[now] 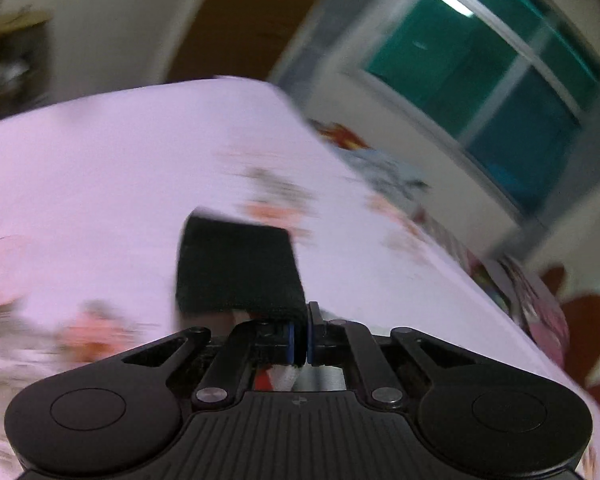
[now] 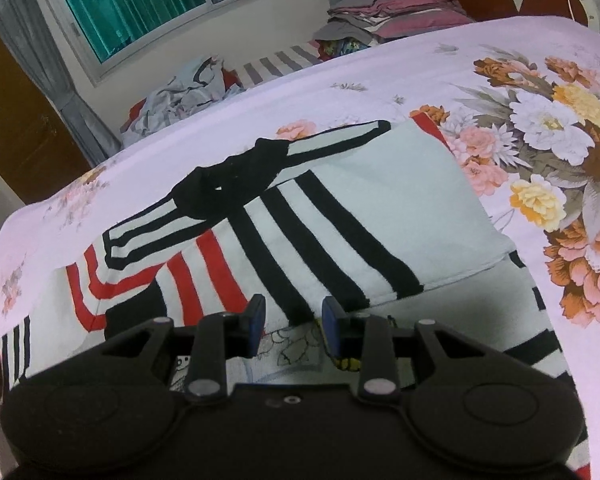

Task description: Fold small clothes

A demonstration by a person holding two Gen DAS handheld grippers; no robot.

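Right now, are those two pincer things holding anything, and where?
The left gripper pinches a black cloth by its near edge. The right gripper is open, empty.

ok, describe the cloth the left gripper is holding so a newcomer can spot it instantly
Start from the pink floral bedsheet that fills the left wrist view. Just ahead of the left gripper, whose jaws are shut on its near edge, is a small black cloth. It is plain solid black and roughly rectangular, the only dark item on that pale sheet.

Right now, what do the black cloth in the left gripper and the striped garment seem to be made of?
Black cloth: probably a matte knit, with fine ribbing near the left gripper; blur leaves it uncertain. Striped garment: soft, slightly fuzzy fabric, perhaps cotton knit or fleece, with no shine and limp folds.
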